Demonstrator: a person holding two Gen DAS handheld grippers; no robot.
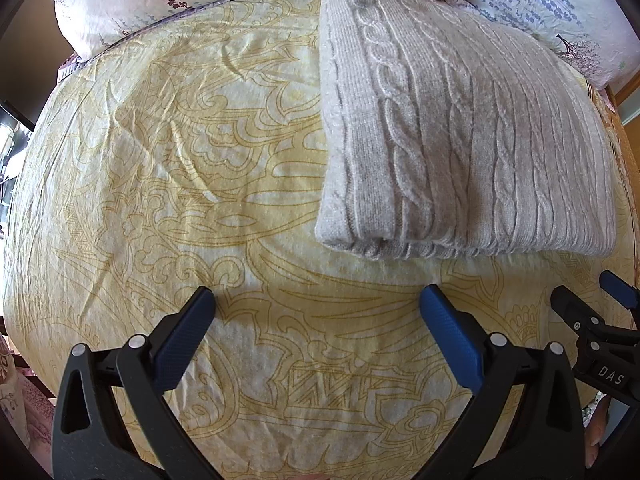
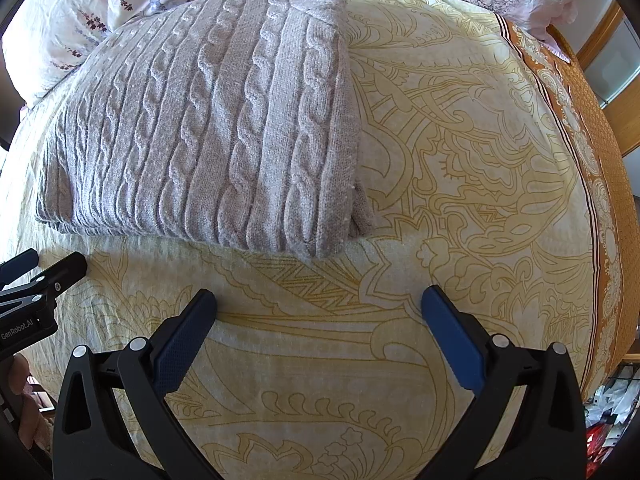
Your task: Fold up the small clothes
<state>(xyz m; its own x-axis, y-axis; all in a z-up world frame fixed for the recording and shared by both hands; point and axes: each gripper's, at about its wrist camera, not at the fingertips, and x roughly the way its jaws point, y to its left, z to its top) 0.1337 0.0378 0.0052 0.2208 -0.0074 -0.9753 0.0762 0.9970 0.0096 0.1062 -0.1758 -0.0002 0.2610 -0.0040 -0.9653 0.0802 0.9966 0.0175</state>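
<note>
While both stand spread and empty, left gripper (image 1: 318, 300) and right gripper (image 2: 319, 300) hover near the cable-knit sweater (image 2: 216, 120), a folded rectangle on the yellow bedsheet (image 1: 160, 160). Judged nearly done: any further fold should pinch both near corners evenly

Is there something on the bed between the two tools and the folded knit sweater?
Nothing visible. Only bare yellow patterned bedsheet lies between the open left tool, the open right tool and the near edge of the folded cable-knit sweater.
</note>
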